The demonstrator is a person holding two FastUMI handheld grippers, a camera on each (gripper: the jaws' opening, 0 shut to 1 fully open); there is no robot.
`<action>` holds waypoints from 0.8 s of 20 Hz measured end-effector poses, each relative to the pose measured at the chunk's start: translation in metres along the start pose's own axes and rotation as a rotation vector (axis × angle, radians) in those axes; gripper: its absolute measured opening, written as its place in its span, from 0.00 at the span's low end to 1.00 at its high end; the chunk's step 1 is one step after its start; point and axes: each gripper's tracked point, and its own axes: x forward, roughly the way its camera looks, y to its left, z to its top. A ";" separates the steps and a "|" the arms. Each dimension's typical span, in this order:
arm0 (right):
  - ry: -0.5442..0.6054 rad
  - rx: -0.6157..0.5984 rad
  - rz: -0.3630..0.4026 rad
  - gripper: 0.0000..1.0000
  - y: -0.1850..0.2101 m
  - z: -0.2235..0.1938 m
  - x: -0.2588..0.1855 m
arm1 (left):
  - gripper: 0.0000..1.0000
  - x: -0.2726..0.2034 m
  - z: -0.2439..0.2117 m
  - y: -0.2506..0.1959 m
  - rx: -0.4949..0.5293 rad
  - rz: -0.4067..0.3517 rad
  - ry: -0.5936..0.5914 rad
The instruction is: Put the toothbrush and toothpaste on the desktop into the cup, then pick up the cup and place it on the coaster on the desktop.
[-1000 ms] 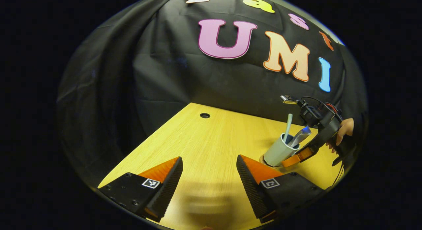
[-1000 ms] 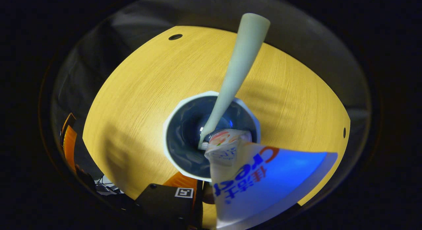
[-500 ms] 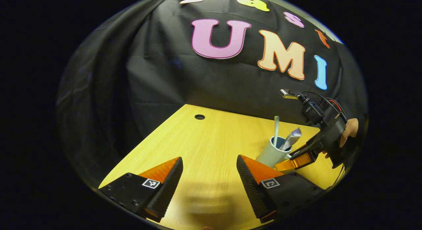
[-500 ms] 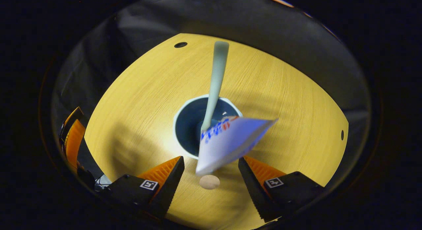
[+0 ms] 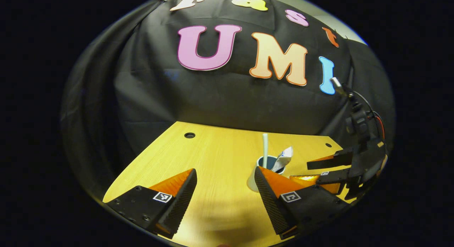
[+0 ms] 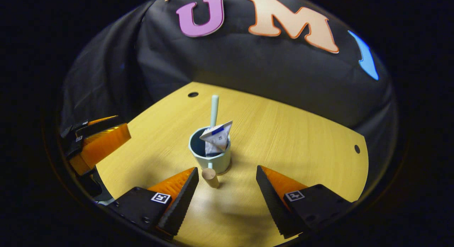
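Now both items stand in the cup (image 6: 210,152): the toothbrush (image 6: 214,110) rises nearly upright from it, and the toothpaste (image 6: 216,138) leans against its rim, crimped end up. In the right gripper view the cup sits straight ahead of the right gripper (image 6: 227,190), just beyond the tips and slightly left of the midline, with its long axis vertical. The jaws are spread wide and hold nothing. A small wooden cylinder (image 6: 210,177) stands on the worktop (image 6: 294,140) between the cup and the left-hand jaw, just beside the cup's base; whether it belongs to the coaster cannot be told.

In the left gripper view the left gripper (image 5: 225,193) is also spread and empty. The cup (image 5: 264,170) lies to its right, partly hidden behind the right-hand jaw, and the right gripper (image 5: 331,170) hovers close on the cup's far right.

Judged from this, the right gripper is better aligned for the grasp: a short forward advance with a small leftward correction would bracket the cup wall. The wooden cylinder may obstruct the left-hand jaw.
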 end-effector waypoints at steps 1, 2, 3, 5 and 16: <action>-0.054 0.013 -0.017 0.99 -0.008 0.008 -0.010 | 0.94 0.000 0.004 -0.009 0.005 -0.008 -0.009; -0.105 0.030 -0.034 1.00 -0.017 0.019 -0.021 | 0.94 0.000 0.010 -0.018 0.009 -0.018 -0.018; -0.156 0.045 -0.053 1.00 -0.026 0.027 -0.034 | 0.94 0.001 0.015 -0.027 0.013 -0.025 -0.029; -0.254 0.063 -0.103 1.00 -0.046 0.046 -0.062 | 0.94 0.000 0.028 -0.045 0.023 -0.041 -0.057; -0.669 0.146 -0.343 1.00 -0.141 0.104 -0.208 | 0.94 -0.027 0.087 -0.124 0.062 -0.078 -0.253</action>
